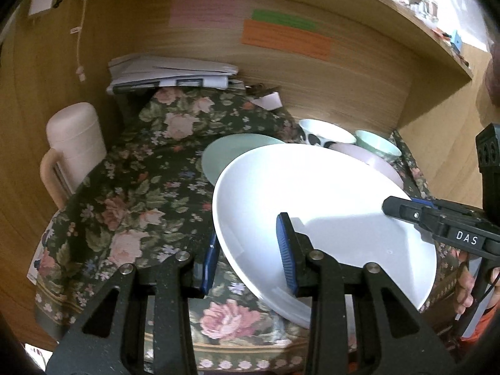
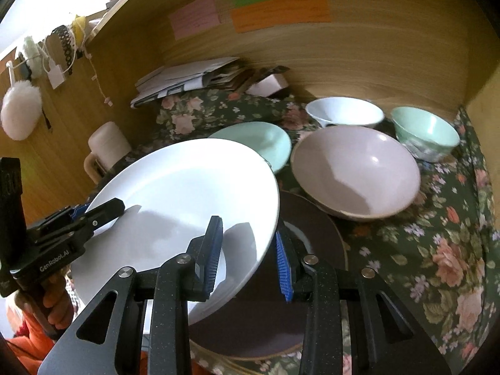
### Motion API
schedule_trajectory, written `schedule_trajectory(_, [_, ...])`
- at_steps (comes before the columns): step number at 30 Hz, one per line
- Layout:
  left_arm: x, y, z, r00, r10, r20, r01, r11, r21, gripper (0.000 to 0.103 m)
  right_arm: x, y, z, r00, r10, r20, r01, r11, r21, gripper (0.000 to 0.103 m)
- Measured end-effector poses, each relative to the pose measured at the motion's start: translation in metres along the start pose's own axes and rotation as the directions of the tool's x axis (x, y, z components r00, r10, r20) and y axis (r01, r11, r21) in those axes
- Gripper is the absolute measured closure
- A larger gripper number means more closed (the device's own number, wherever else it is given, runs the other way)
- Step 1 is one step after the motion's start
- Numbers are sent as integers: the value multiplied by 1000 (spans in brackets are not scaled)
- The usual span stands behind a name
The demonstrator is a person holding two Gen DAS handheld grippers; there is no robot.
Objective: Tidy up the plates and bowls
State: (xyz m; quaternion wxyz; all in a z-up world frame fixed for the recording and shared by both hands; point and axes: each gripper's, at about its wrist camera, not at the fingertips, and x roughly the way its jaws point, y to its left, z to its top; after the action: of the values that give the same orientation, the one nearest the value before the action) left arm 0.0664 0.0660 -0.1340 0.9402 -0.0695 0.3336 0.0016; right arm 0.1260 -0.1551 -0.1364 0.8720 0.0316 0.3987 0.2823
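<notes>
Left gripper (image 1: 250, 250) and right gripper (image 2: 248, 253) pinch opposite rims of large white round plate (image 2: 175, 193), sharing its weight above dark brown plate (image 2: 312, 250), 5 o'clock.

Home, lived-in desk nook. Landmark: surface under floral cloth (image 2: 437, 250), dark green with pink roses. Behind it wood-grain back panel (image 1: 312, 72) carrying pink, green, orange paper notes (image 1: 286, 39). Paper stack (image 1: 172, 73) at cloth's far edge against panel. Cream lidded mug (image 1: 75, 137) at cloth's left edge. Left of cloth, strings, tags, fluffy white duster (image 2: 20, 112) hang on wooden side wall. Shelf above panel holds small clutter.
</notes>
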Motion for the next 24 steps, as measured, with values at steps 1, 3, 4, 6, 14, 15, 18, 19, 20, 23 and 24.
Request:
schedule_trajectory(1, [1, -3, -1, 1000, -2, -3, 2, 1000, 5, 68, -1, -3, -2, 1000, -2, 0, 2, 1000, 7, 74])
schedule_trajectory(3, [2, -10, -3, 1000, -8, -12, 8, 1000, 12, 68, -4, -9, -6, 1000, -3, -1, 3, 1000, 19, 74])
schedule_trajectory(4, [3, -12, -4, 1000, -11, -17, 11, 1000, 15, 68, -4, -12, -7, 1000, -3, -3, 3, 1000, 25, 74])
schedule_trajectory(6, [5, -18, -7, 1000, -16, -26, 16, 1000, 21, 68, -5, -17, -11, 1000, -6, -8, 6, 999, 36, 74])
schedule_trajectory(14, [17, -33, -20, 997, -28, -72, 29, 999, 18, 68, -4, -35, -25, 999, -5, -38, 8, 997, 75, 74])
schedule_trajectory(15, [19, -34, -22, 997, -28, -77, 29, 999, 17, 68, -3, -36, -27, 999, -5, -44, 8, 997, 79, 74])
schedule_trajectory(18, [24, -36, -26, 995, -27, -97, 29, 999, 15, 68, 1, -39, -32, 998, -8, -60, 13, 996, 84, 74])
schedule_trajectory(19, [25, -36, -27, 994, -27, -103, 28, 1000, 14, 68, 2, -40, -33, 998, -11, -65, 17, 996, 84, 74])
schedule_trajectory(20, [27, -37, -28, 994, -26, -108, 27, 1000, 12, 68, 4, -40, -35, 998, -13, -68, 19, 996, 86, 74])
schedule_trajectory(23, [32, -36, -31, 992, -23, -124, 24, 1000, 9, 68, 9, -42, -37, 997, -8, -83, 16, 995, 97, 74])
schedule_trajectory(24, [34, -36, -32, 992, -21, -127, 23, 1000, 11, 68, 11, -43, -38, 996, -6, -88, 15, 995, 100, 74])
